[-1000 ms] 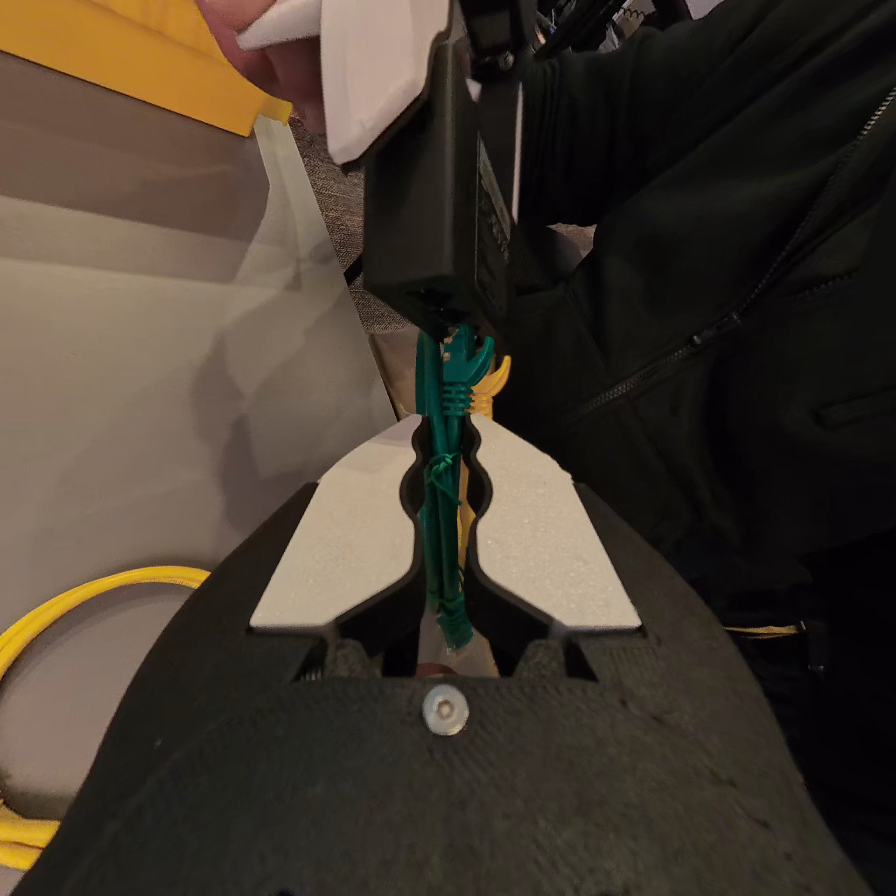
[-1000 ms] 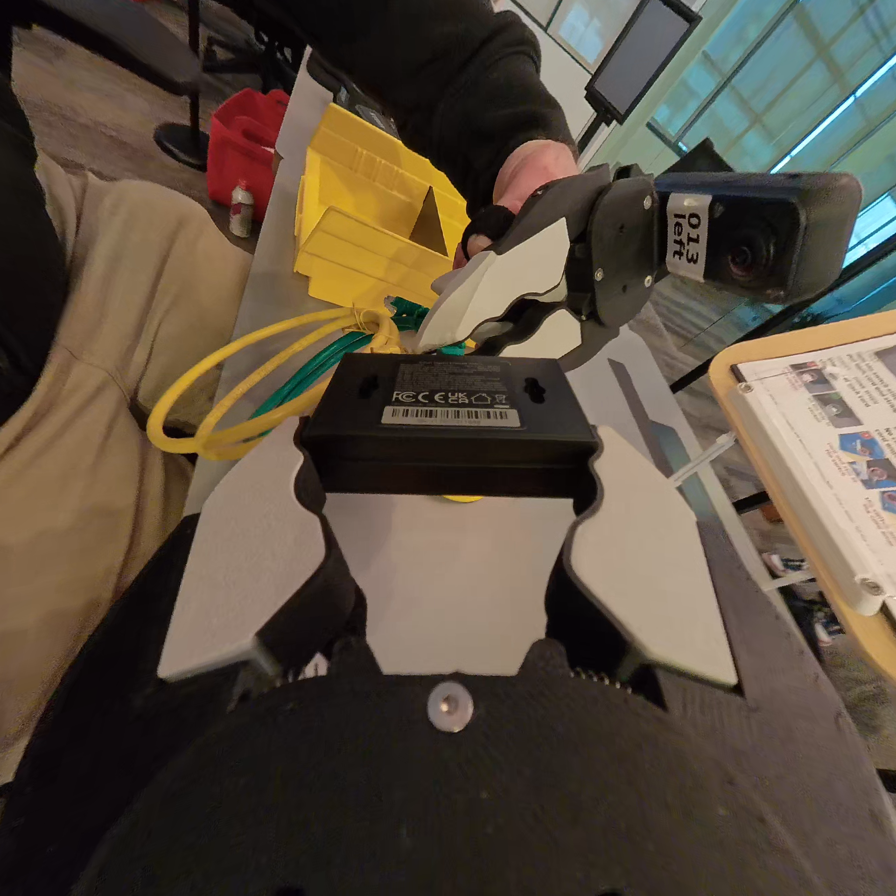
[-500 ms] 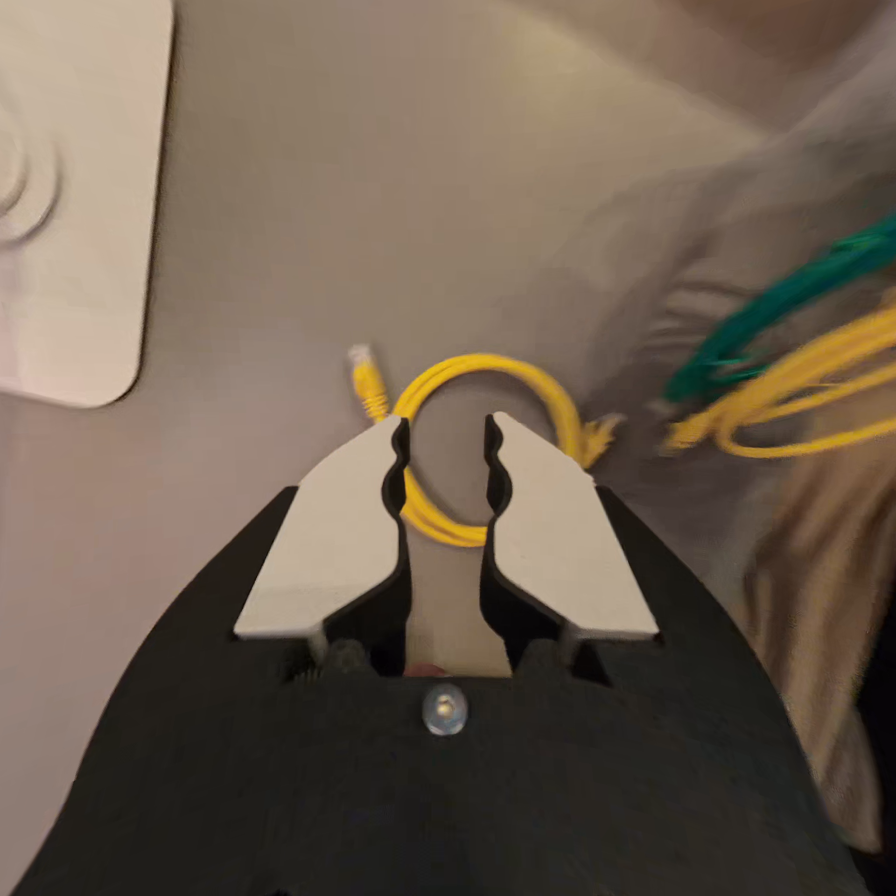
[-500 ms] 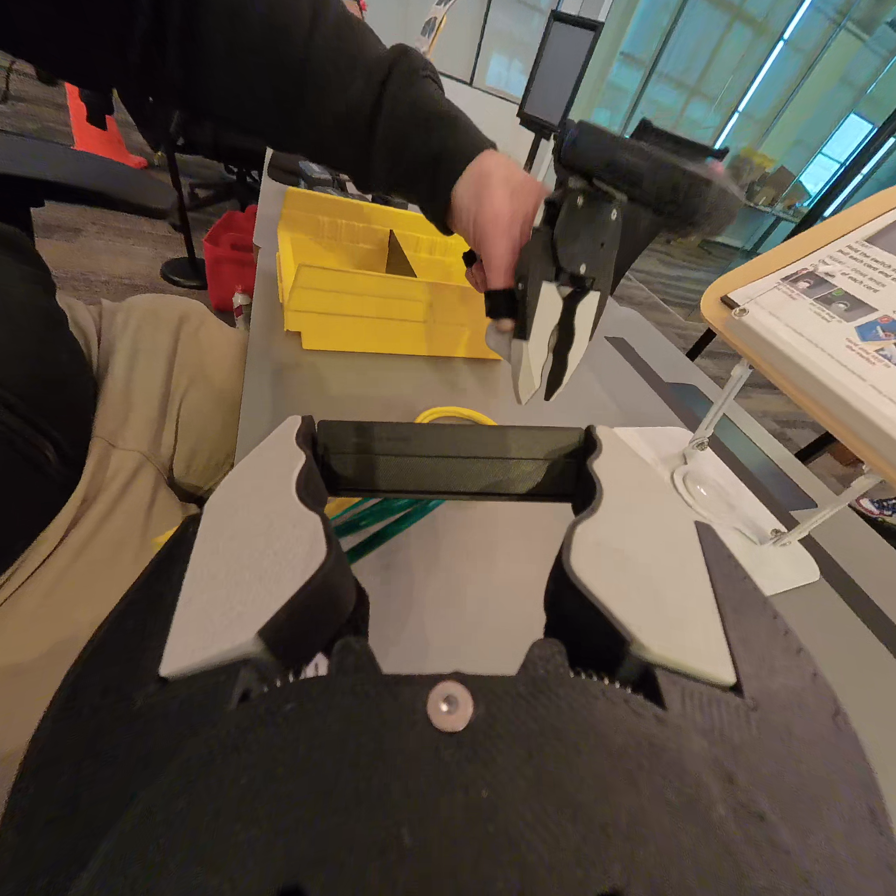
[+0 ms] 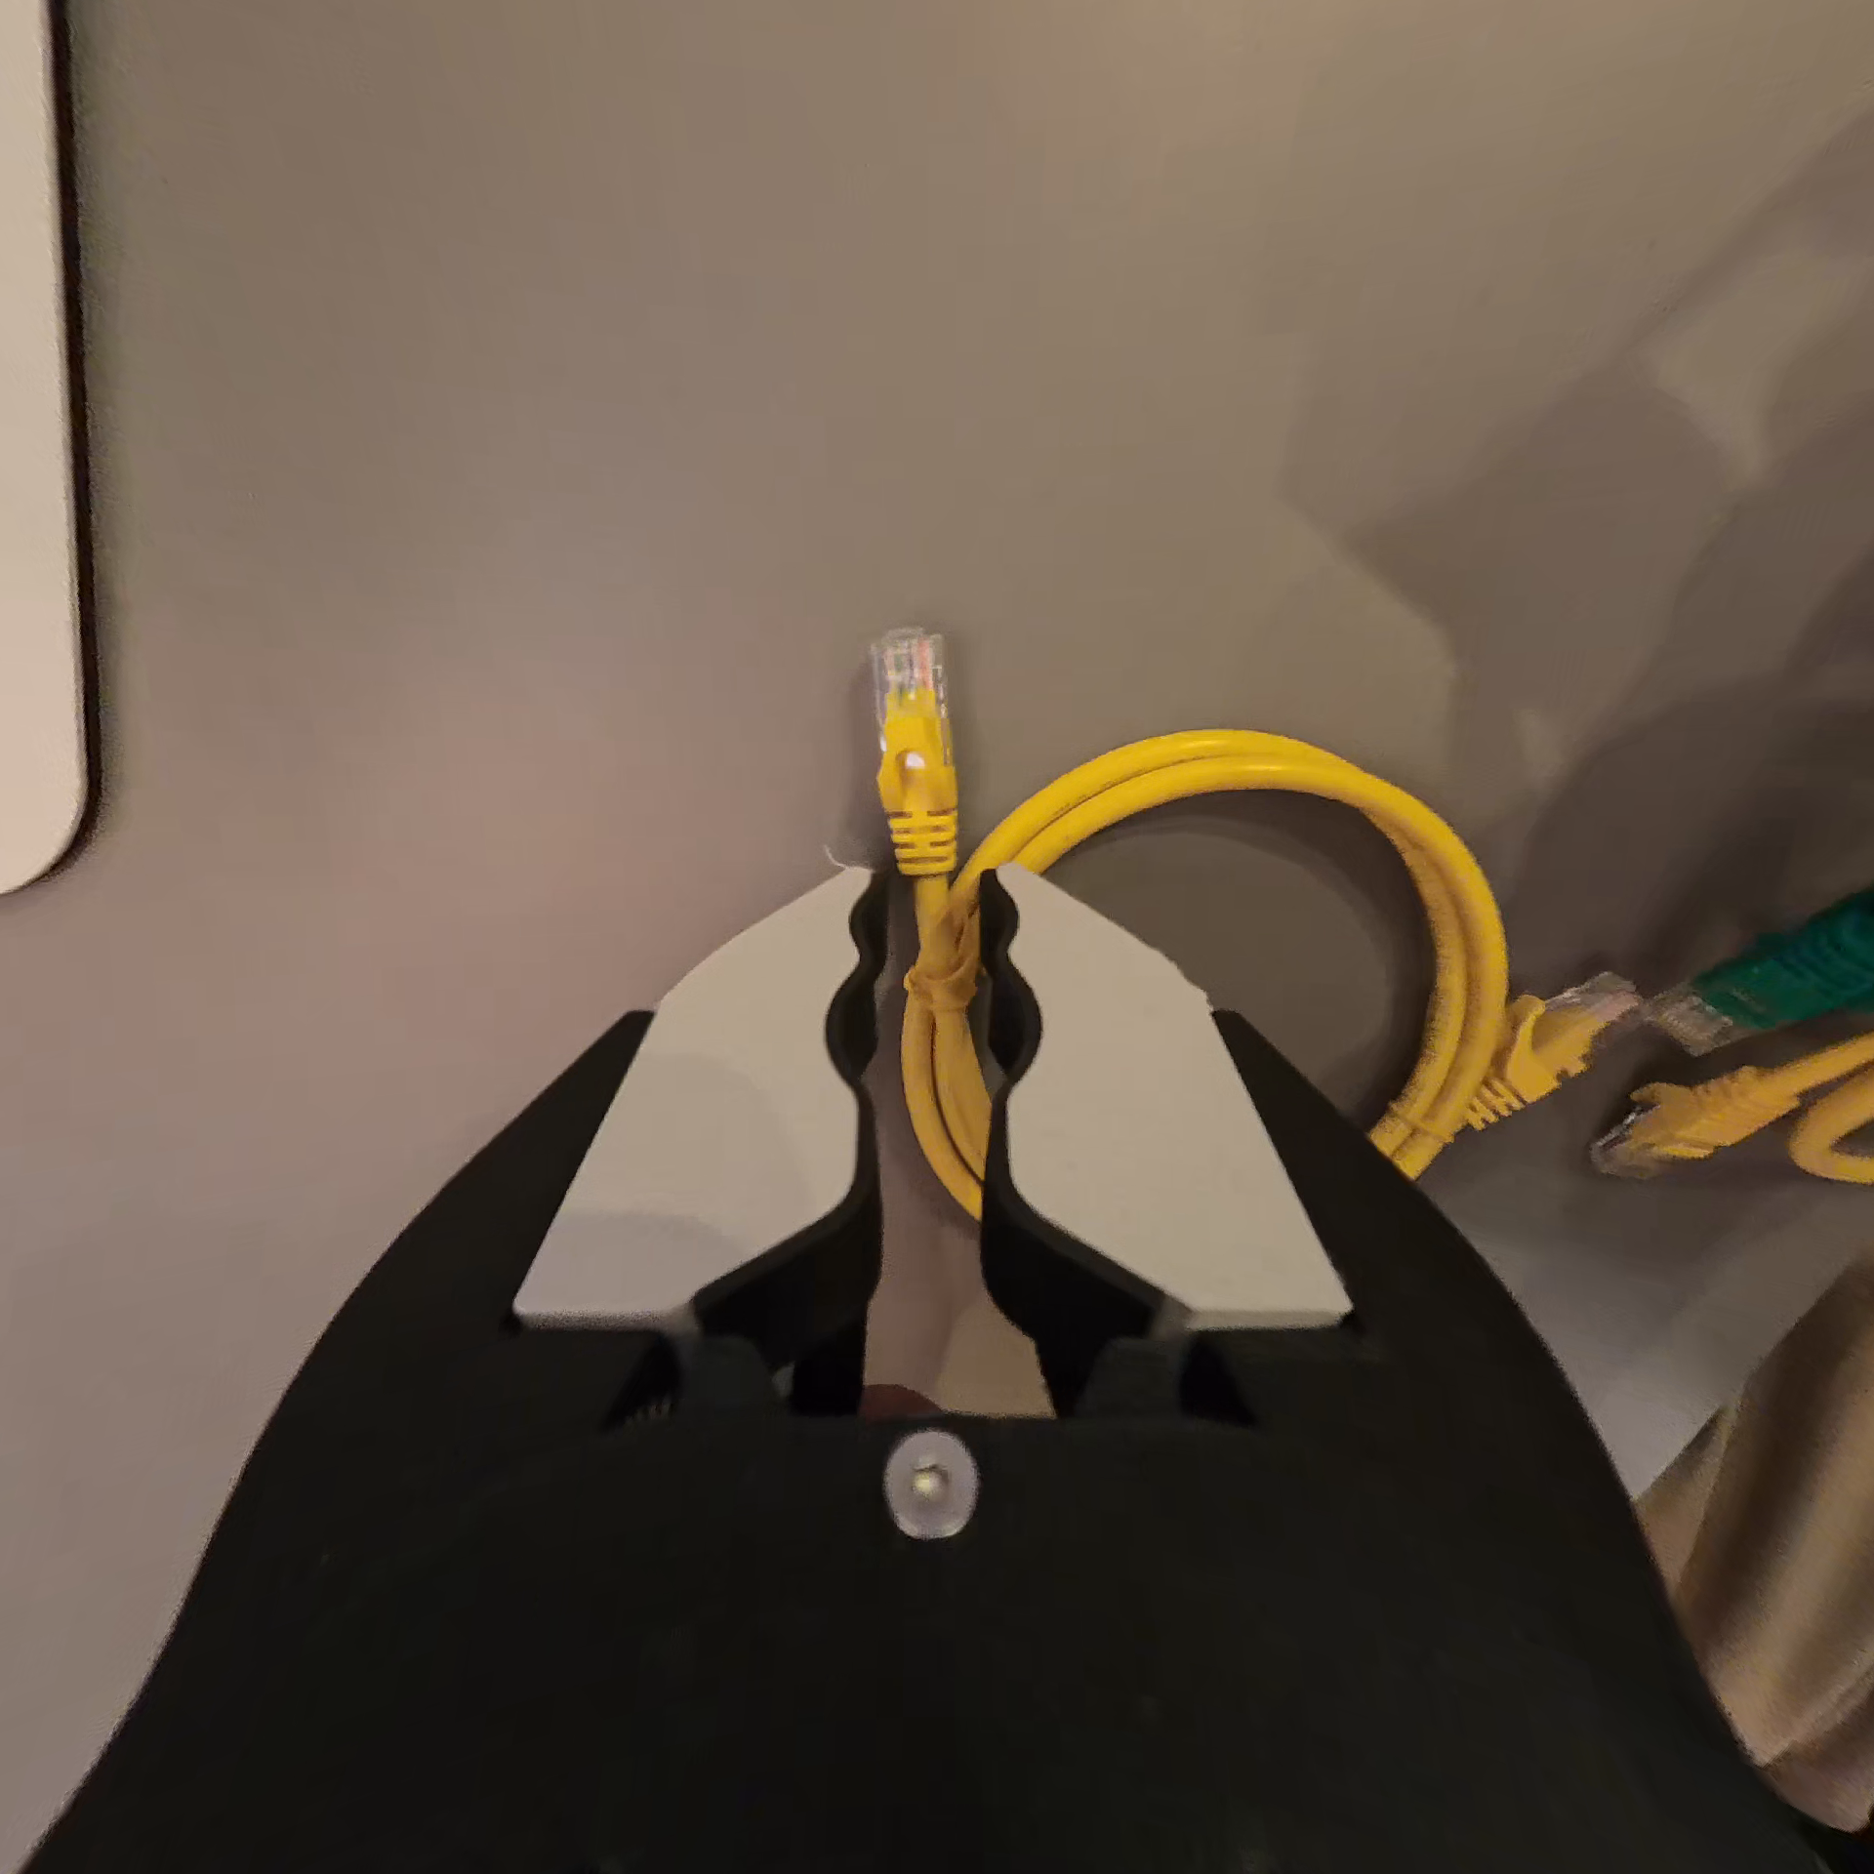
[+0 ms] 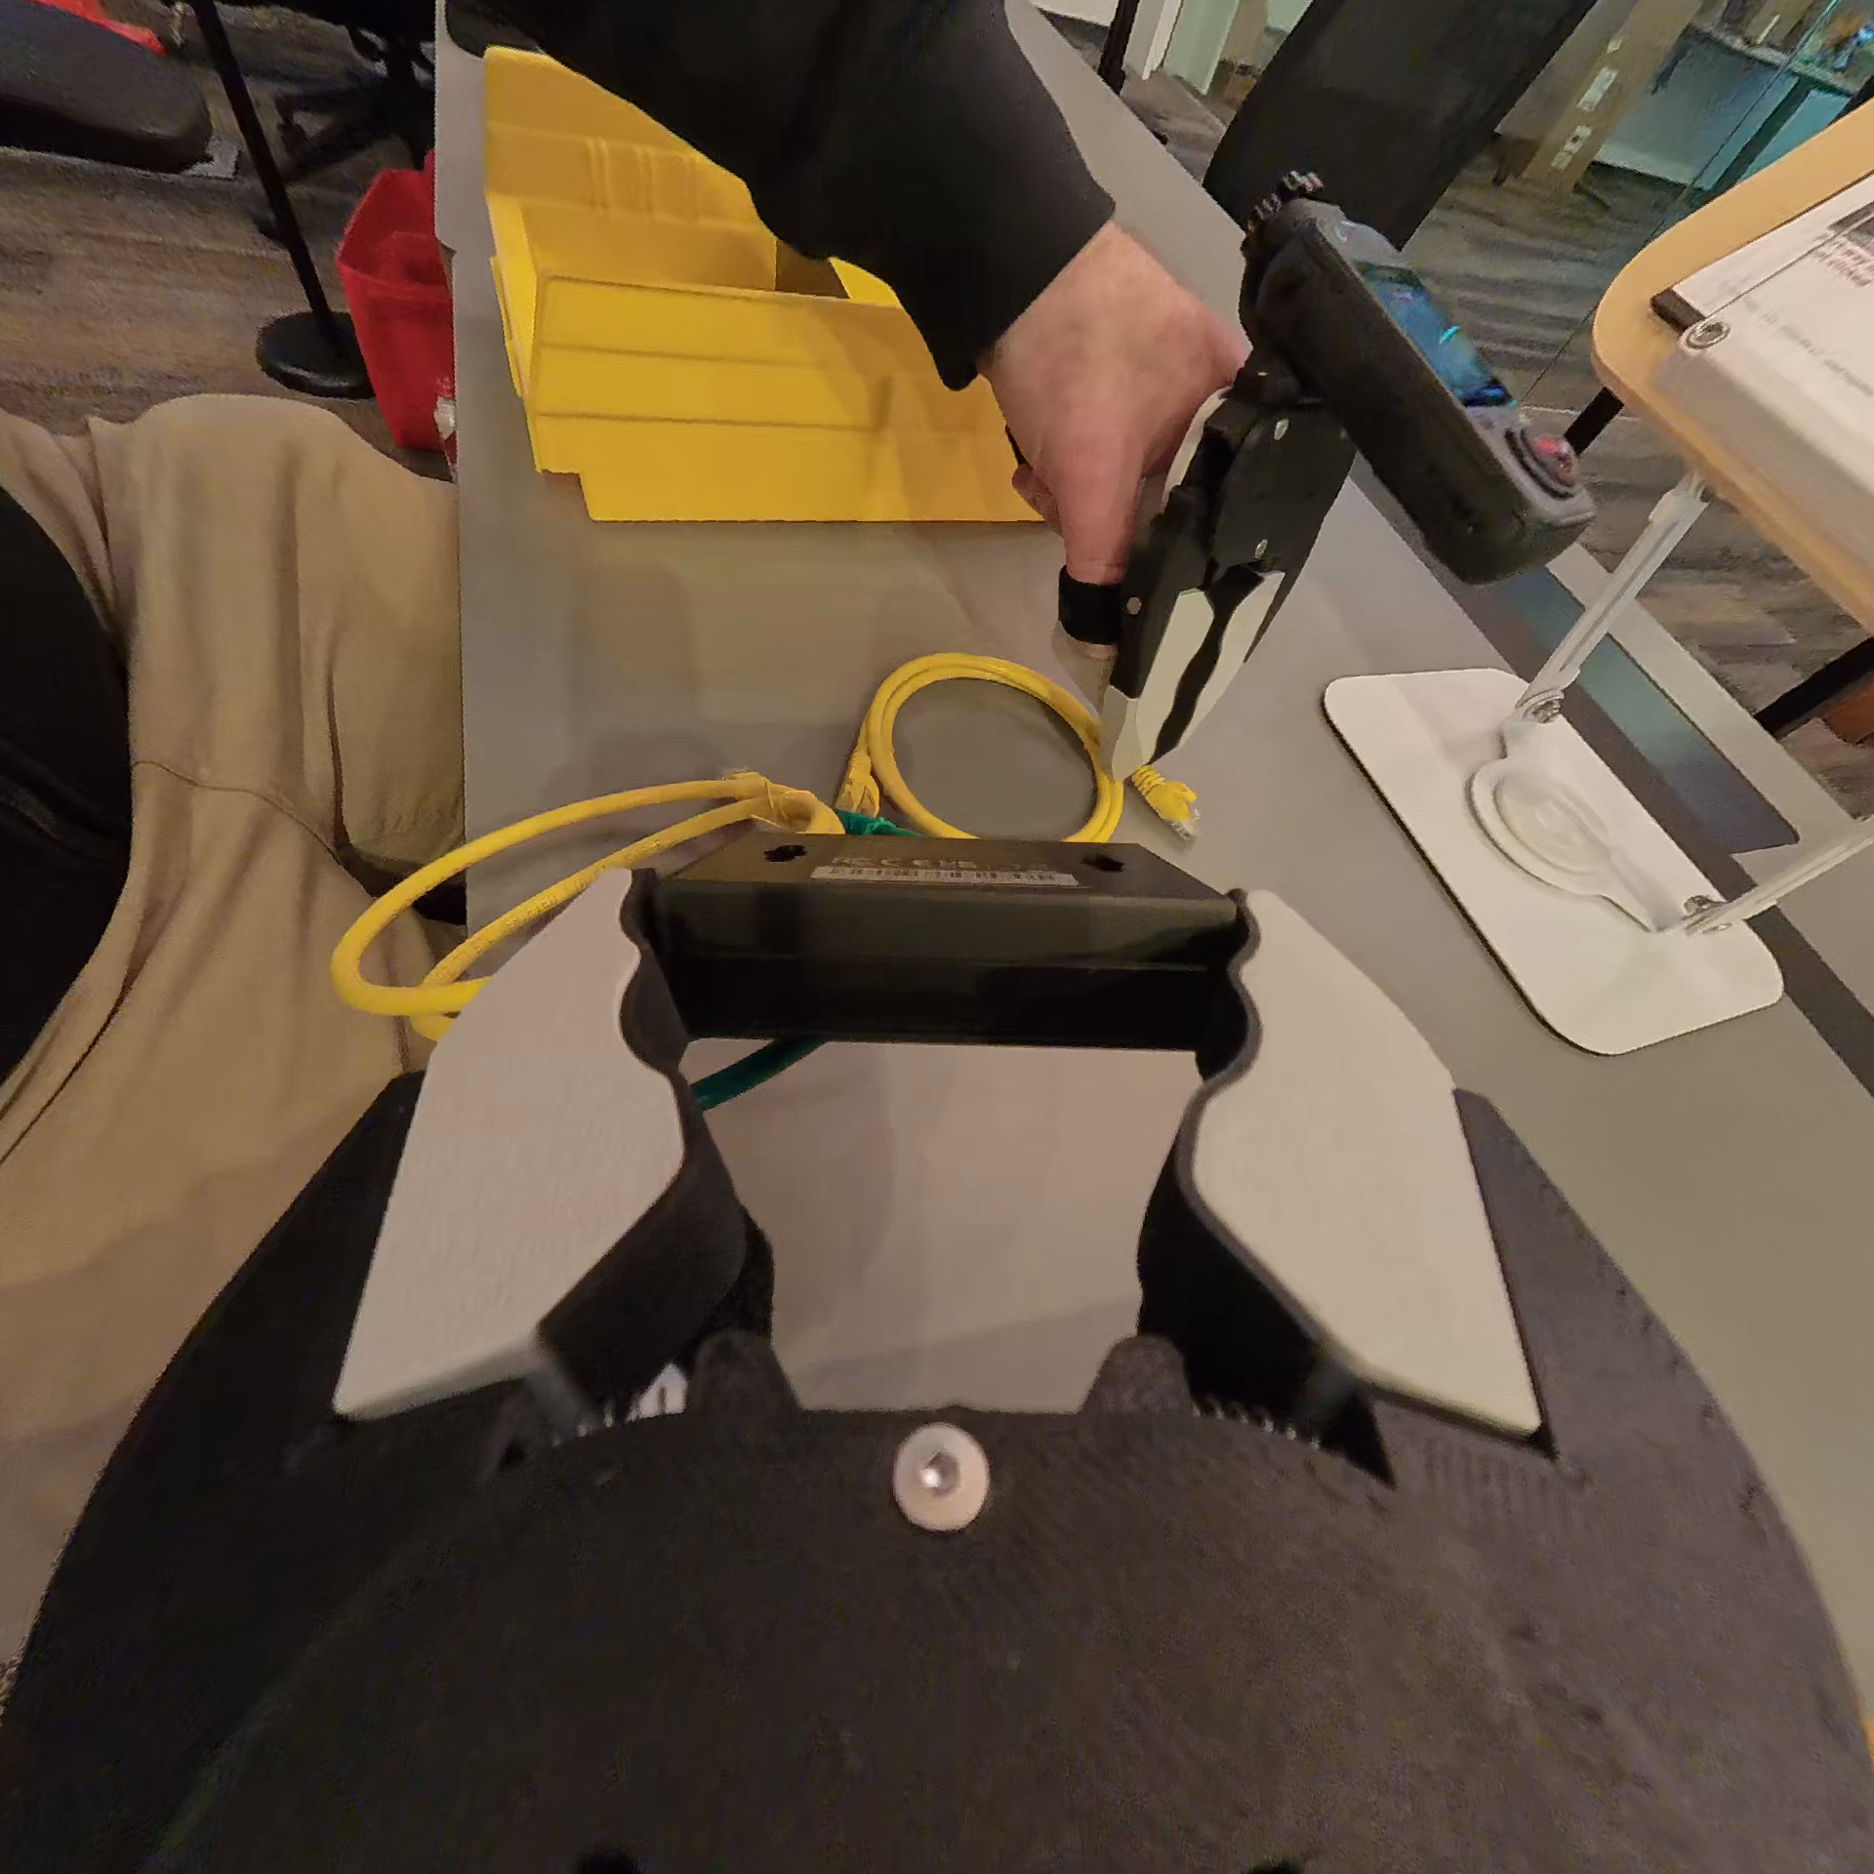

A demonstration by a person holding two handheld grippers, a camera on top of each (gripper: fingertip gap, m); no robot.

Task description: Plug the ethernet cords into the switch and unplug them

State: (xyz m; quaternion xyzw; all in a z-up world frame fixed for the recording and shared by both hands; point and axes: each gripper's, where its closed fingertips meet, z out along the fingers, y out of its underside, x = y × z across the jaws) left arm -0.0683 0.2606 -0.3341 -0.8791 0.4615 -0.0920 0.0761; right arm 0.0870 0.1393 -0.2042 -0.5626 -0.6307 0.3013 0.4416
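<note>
Since a second ago the left tool (image 5: 931, 892) has let go of the green cord at the switch and come down over the grey worktop (image 5: 608, 406), where its white-faced fingers (image 5: 750, 1095) now stand narrowly apart on either side of a coiled yellow ethernet cord (image 5: 1318, 781) bound with a twist tie. Whether they press the coil or only flank it cannot be told; the strands lie against the right-hand finger with a slim gap on the other side. One clear-tipped yellow plug (image 5: 913, 750) of that cord pokes out just beyond the fingertips, flat on the worktop. Near the right edge of the left wrist view lie a green cord end (image 5: 1785, 979) and another yellow plug (image 5: 1704, 1110), all unplugged. In the right wrist view the right tool (image 6: 938, 963) is spread wide and clamps a flat black rectangular switch (image 6: 943, 943) by its two short ends, held above the worktop with its labelled underside up. A second yellow cord (image 6: 487, 903) loops off the worktop's edge beside it, over tan cloth (image 6: 203, 811). Farther back stand a yellow plastic bin (image 6: 730, 385) and a white stand base (image 6: 1552, 862); a person's hand (image 6: 1105, 406) grips the left tool's handle there.
</note>
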